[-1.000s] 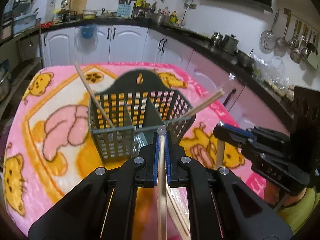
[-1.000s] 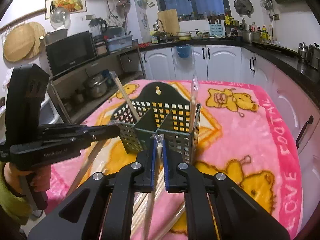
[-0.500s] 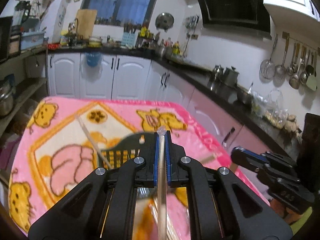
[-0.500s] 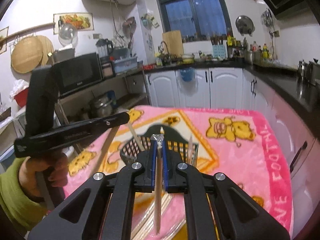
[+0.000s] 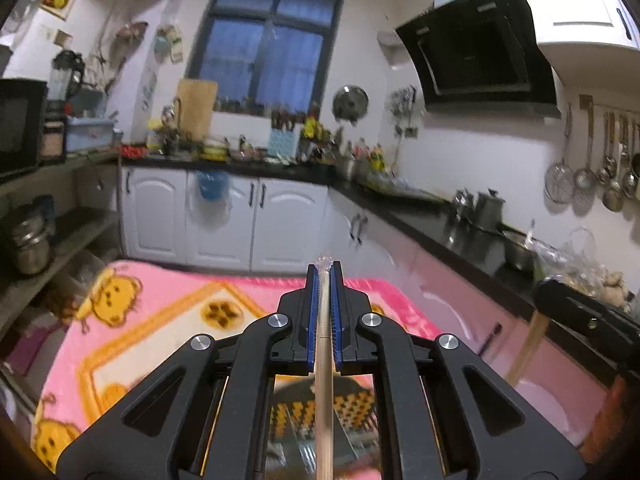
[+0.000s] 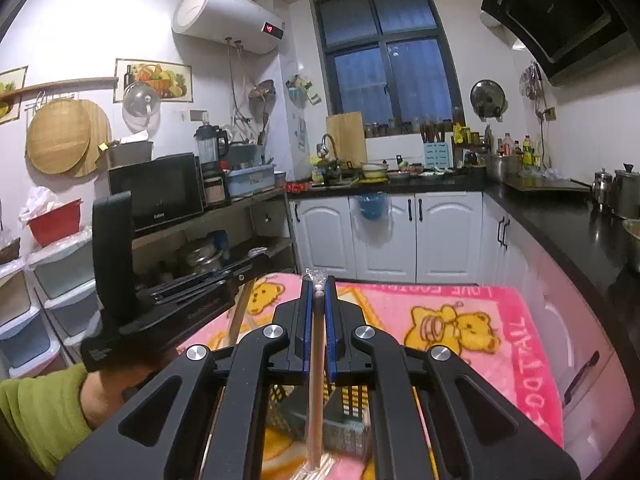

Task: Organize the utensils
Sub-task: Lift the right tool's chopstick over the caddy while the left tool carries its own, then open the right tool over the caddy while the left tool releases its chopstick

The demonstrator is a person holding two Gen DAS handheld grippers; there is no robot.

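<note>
The left gripper [image 5: 324, 270] is raised and tilted up toward the far kitchen wall, its blue-padded fingers [image 5: 311, 320] clenched on a pale wooden chopstick [image 5: 323, 380] that runs straight down between them, its wrapped tip showing at the fingertips. Below those fingers, seen through the gripper frame, sits the dark slotted utensil basket [image 5: 352, 408] on the pink bear-print blanket [image 5: 152, 320] that covers the tabletop. The right gripper [image 6: 316, 280] is held in much the same raised pose, its fingers [image 6: 307, 328] clamped on a second chopstick [image 6: 315, 400] in a clear sleeve, which hangs down toward the basket [image 6: 340, 428] directly beneath. From the right wrist view, the left gripper's black body [image 6: 168, 304] sits left of the basket, gripped by a hand [image 6: 104, 396] in a green sleeve, with its chopstick [image 6: 240, 312] angling down. Beyond the blanket stand white cabinets [image 6: 384, 236] and a dark window [image 6: 384, 76].
</note>
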